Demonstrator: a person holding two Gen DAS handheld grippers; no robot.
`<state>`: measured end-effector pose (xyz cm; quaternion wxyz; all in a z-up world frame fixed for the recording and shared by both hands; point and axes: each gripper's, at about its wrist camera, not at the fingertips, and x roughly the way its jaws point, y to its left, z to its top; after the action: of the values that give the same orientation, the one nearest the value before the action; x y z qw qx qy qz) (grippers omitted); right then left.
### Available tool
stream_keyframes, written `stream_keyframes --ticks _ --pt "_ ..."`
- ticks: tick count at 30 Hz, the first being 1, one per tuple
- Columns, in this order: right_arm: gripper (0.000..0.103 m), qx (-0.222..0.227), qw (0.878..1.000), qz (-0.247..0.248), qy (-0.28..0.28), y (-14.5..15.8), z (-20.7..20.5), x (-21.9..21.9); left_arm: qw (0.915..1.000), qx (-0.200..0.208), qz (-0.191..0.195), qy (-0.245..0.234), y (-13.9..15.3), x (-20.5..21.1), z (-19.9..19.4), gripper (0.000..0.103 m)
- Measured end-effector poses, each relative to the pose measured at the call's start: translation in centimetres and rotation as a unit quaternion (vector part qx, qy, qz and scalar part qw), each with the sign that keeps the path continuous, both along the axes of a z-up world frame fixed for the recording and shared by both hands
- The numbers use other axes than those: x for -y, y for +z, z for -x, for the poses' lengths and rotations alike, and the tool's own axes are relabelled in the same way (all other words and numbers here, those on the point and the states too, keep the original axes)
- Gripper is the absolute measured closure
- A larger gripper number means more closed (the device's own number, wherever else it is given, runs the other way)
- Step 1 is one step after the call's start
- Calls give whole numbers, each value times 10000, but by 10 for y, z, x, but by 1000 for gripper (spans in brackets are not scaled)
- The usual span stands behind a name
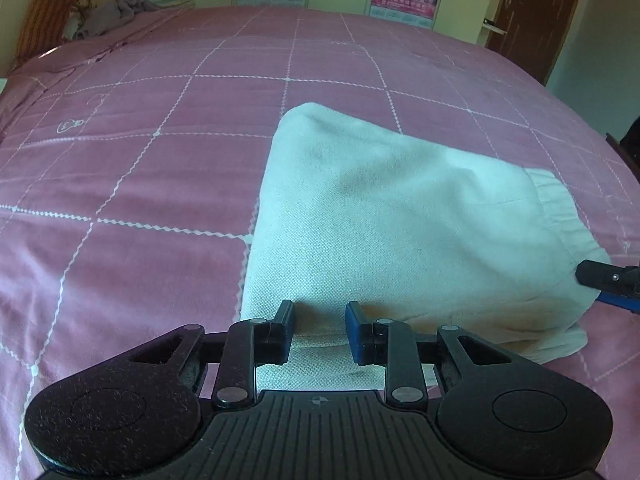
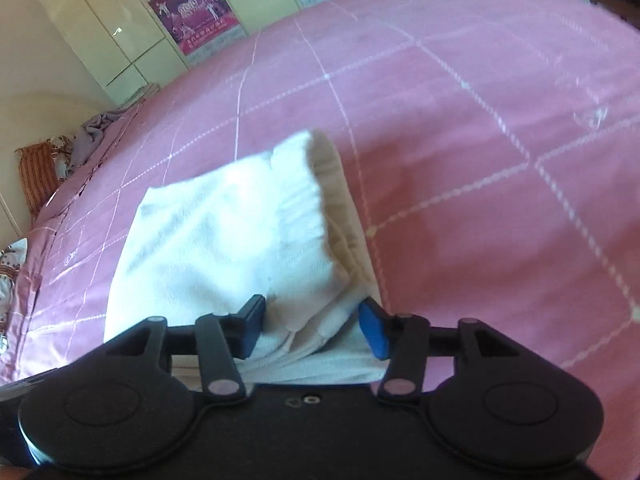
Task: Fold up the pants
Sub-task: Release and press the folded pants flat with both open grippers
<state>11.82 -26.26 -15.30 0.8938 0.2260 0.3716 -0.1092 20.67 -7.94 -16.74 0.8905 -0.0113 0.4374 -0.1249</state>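
Observation:
White pants lie folded into a thick bundle on the pink bed, with the elastic waistband at the right end. At the bundle's near edge, my left gripper has its jaws narrow, and a ridge of the white cloth fills the gap between the pads. My right gripper is at the waistband end of the pants. Its jaws stand wide, with loose layers of cloth lying between them. This right gripper also shows at the right edge of the left wrist view, touching the pants' corner.
The pink checked bedspread stretches wide on every side of the pants. A striped pillow and a grey garment lie at the far left corner. Pale wardrobes with posters and a brown door stand behind.

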Motion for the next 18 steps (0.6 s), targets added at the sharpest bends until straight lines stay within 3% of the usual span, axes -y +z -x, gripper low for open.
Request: stream_keyframes --ticks 4,6,7,9,12,13,15,17,18 --pt "49 417 9933 1077 48 32 -2 -18 9999 116 82 56 13 2 -5 74" --pt "50 520 9891 1356 256 39 -10 -28 9999 123 -8 -7 13 10 -12 74" --pt "54 488 9871 1464 426 41 -14 -31 10000 67 -37 -34 11 13 -14 74" --pt "56 422 9846 1561 661 37 -23 -41 9989 -430 -150 -143 -6 19 -22 60" --pt "57 -224 9784 1908 765 3 -31 -44 9987 -299 -334 -231 -17 23 -15 56" --pt "53 -576 9770 1885 818 -16 -33 -40 9986 -264 -378 -242 -17 24 -14 56" --pt "39 -465 9842 1571 670 -34 -24 -26 9986 -193 -429 -248 -18 25 -11 56" --pt "34 -477 9977 448 199 -40 -21 1 9987 -149 -427 -245 -19 25 -10 56" --pt "33 -462 9988 123 66 -43 -20 10 9985 -126 -457 -257 -19 25 -10 56"
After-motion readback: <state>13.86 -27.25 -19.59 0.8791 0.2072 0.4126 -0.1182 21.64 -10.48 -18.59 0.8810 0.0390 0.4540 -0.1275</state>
